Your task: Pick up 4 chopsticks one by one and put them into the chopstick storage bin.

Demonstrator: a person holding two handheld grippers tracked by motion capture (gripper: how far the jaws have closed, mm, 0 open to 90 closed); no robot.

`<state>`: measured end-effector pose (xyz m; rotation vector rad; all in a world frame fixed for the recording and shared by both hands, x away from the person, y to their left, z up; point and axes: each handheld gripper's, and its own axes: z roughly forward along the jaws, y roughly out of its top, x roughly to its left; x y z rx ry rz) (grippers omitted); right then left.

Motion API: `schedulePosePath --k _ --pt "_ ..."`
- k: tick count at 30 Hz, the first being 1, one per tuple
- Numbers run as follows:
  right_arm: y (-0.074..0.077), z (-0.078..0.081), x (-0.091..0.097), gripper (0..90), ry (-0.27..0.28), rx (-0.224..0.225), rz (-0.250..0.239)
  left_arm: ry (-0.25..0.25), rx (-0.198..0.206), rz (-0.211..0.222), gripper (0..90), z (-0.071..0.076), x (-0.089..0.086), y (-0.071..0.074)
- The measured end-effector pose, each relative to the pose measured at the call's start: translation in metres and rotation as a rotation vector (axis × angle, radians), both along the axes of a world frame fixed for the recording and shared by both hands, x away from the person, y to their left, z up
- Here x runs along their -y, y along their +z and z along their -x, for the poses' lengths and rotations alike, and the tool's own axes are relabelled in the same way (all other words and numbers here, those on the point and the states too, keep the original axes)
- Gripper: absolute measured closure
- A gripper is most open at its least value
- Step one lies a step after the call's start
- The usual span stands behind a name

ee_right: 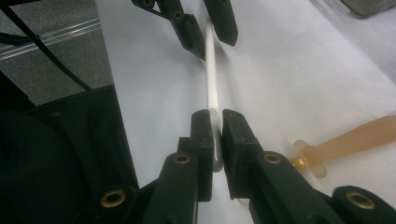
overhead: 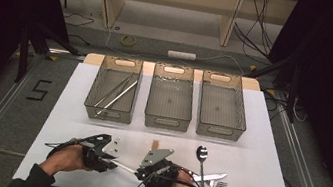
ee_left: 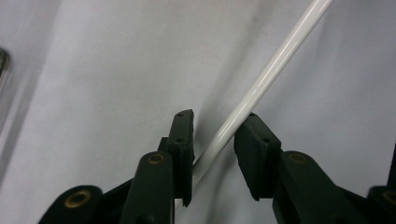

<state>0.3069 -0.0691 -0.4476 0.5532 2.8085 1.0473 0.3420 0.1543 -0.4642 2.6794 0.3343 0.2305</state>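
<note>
White table (overhead: 268, 140) spread wide, three clear grey plastic bins (overhead: 170, 103) lined up along its far side, the left one holding long metal utensils (overhead: 119, 93). Near the front edge on the right lie a steel spoon (overhead: 202, 155), knife and fork. Both hands work low at the front. The right gripper (ee_right: 215, 135) is clamped tight on one end of the thin white rod (ee_right: 211, 79); the left gripper (ee_left: 212, 140) straddles the rod's other end, jaws narrow, one pad touching it, a gap at the other. A pale orange plastic handle (ee_right: 355, 137) rests just beside.
</note>
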Motion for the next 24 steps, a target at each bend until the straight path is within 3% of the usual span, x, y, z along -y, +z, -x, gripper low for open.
schedulePosePath --k 8,11,18,24 --pt "0.002 -0.008 0.009 81.4 -0.010 -0.002 -0.018 -0.086 0.044 -0.030 76.4 0.007 0.002 0.007" --pt "0.005 -0.014 0.015 79.9 -0.052 0.010 -0.043 -0.109 0.006 -0.042 81.0 0.009 0.005 0.008" --pt "0.024 -0.026 0.039 65.7 -0.177 0.030 -0.152 -0.066 0.017 -0.029 83.8 0.007 0.004 0.013" --pt "0.035 -0.027 0.054 55.3 -0.231 0.042 -0.190 0.014 0.017 -0.015 83.8 0.003 0.001 0.018"
